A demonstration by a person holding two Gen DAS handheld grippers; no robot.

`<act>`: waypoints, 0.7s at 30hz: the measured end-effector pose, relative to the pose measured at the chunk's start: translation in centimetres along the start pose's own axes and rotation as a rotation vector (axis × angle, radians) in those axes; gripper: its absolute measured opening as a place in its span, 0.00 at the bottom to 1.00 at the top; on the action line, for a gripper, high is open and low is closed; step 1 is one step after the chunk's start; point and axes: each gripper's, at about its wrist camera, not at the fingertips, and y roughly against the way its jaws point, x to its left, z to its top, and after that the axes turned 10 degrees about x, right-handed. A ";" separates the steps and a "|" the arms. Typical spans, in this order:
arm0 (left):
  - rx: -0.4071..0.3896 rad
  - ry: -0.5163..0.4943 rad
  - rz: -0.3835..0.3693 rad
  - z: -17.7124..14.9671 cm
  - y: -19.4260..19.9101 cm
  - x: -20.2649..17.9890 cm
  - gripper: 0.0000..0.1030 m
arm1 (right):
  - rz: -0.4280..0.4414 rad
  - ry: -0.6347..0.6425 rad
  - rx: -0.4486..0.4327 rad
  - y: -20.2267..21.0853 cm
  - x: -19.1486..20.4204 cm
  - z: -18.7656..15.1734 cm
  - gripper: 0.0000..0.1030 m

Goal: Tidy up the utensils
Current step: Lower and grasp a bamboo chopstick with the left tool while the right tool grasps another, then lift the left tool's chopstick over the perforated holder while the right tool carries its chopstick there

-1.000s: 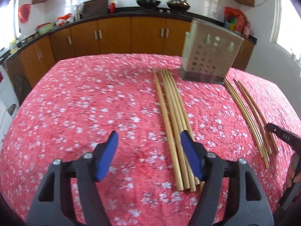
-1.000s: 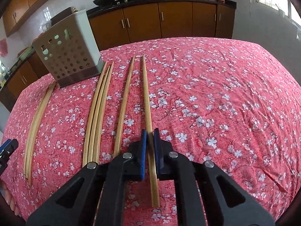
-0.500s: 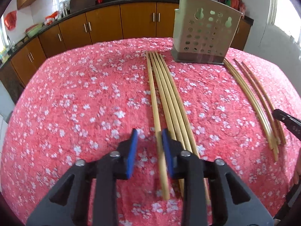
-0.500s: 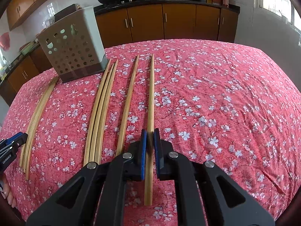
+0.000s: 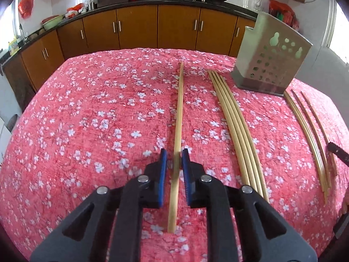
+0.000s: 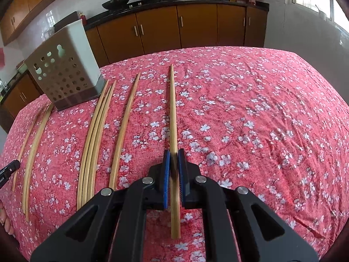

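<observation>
Left wrist view: left gripper clamped one chopstick, apart from the bundle lying on the cloth.
Right wrist view: right gripper pinched another chopstick; perforated metal holder stood far left.
Risk: smooth, round, tapered bamboo could swivel or slip between narrow ribbed pads.
Cloth: crinkled floral tablecloth might snag tips.
</observation>
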 end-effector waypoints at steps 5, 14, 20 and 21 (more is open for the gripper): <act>0.007 -0.004 0.006 -0.8 0.5 -0.2 0.17 | 0.002 0.006 0.000 0.5 0.0 -1.0 0.08; 0.015 -0.001 0.018 -1.2 1.0 0.0 0.08 | -0.003 0.017 -0.006 1.2 -0.3 -1.7 0.08; -0.095 -0.006 0.006 -0.5 4.8 0.8 0.08 | 0.008 0.012 -0.157 5.9 -0.7 -0.8 0.08; -0.120 -0.006 0.005 -0.2 5.6 0.8 0.08 | 0.011 0.012 -0.178 6.6 -0.8 -0.6 0.08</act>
